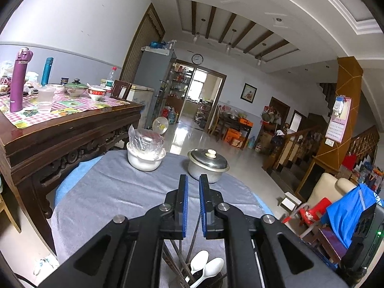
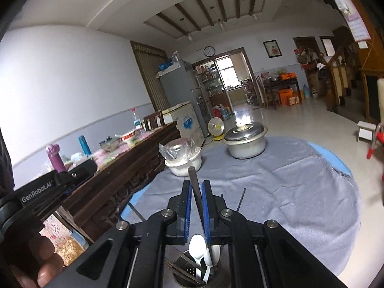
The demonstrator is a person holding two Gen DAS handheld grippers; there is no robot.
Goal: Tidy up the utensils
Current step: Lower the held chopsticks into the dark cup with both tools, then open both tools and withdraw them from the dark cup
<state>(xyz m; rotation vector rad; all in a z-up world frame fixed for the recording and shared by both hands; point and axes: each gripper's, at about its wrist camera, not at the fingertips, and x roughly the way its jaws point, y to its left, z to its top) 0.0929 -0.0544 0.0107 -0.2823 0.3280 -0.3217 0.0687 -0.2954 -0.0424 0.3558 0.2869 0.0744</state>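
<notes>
The chopstick (image 2: pixel 195 192) between my right gripper's (image 2: pixel 195 187) blue pads (image 2: pixel 206 206) is a thin, dark, stiff stick, light enough that weight is no worry, but smooth and narrow, so I judge it could slip or swivel if pinched loosely; the best hold is on the upper shaft, where I have it. It rises from the holder (image 2: pixel 189 276) at the bottom centre of the right view, leaning slightly left, its top poking above the pads toward the middle of the frame. The pads stand close about it with a sliver of gap on the left side; whether they press on it I cannot tell. The holder also carries white plastic spoons (image 2: pixel 200 247) and more dark sticks, just under the fingers. Another stick tip (image 2: pixel 241 200) shows right of centre. My left gripper (image 1: pixel 193 187) is almost shut on nothing, the spoons (image 1: pixel 206 264) below it at the bottom centre.
</notes>
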